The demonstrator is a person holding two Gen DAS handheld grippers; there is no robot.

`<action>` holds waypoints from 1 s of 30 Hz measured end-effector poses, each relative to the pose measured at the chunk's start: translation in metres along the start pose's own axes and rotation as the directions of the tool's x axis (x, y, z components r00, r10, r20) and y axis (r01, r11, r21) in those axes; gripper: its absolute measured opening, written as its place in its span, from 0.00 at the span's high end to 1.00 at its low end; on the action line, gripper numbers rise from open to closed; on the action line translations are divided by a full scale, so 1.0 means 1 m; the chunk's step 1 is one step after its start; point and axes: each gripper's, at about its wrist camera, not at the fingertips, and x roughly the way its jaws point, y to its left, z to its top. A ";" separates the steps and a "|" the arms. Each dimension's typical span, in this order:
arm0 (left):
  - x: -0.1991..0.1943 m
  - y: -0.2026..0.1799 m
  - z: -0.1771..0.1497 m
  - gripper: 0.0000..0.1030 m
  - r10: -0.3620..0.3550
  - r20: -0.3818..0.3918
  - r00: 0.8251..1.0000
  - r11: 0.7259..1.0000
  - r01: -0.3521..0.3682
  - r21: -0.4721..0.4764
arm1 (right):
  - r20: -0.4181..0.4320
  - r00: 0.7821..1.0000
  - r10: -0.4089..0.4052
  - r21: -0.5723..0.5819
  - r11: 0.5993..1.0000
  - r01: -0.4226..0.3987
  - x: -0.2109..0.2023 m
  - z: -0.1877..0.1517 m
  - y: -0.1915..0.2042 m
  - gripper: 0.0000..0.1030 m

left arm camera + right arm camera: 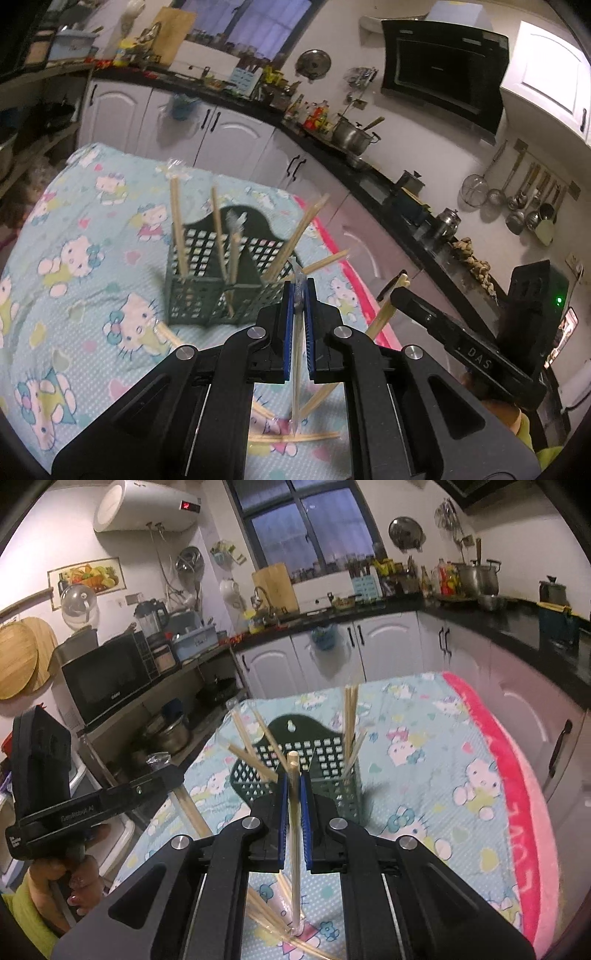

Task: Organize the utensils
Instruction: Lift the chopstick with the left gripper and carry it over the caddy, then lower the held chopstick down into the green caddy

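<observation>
The left gripper point(300, 291) has its blue pads pressed on a wrapped pair of chopsticks point(296, 369), held upright with its lower end near the tablecloth point(74, 229). The right gripper point(294, 786) is likewise clamped — on a bare wooden pair point(294, 830) standing almost vertical between its jaws. Just ahead of both stands the dark green perforated holder point(199, 295), with several pairs point(177, 225) already leaning in its compartments. More chopsticks lie loose on the cloth point(295, 437) below the grippers — some in clear wrappers.
</observation>
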 end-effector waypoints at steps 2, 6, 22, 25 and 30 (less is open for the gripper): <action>0.001 -0.006 0.005 0.97 -0.005 0.004 1.000 1.000 0.005 0.013 | 0.018 1.000 -0.005 0.000 1.000 0.005 -0.005 0.002 -0.002 0.93; 0.003 -0.021 0.016 0.97 -0.016 0.015 1.000 0.999 0.016 0.045 | 0.055 0.998 -0.006 0.011 1.000 0.005 -0.016 0.010 -0.008 0.93; 0.006 -0.049 0.063 0.97 -0.040 0.085 0.996 0.993 0.030 0.117 | 0.146 0.989 -0.006 -0.021 1.000 0.009 -0.033 0.045 -0.002 0.93; 0.003 -0.054 0.072 0.97 -0.041 0.108 0.993 0.991 0.026 0.130 | 0.164 0.986 0.004 -0.041 0.999 0.003 -0.035 0.054 0.004 0.93; -0.003 -0.063 0.091 0.97 -0.044 0.155 0.987 0.989 0.021 0.149 | 0.196 0.980 0.017 -0.065 0.998 -0.004 -0.038 0.071 0.014 0.93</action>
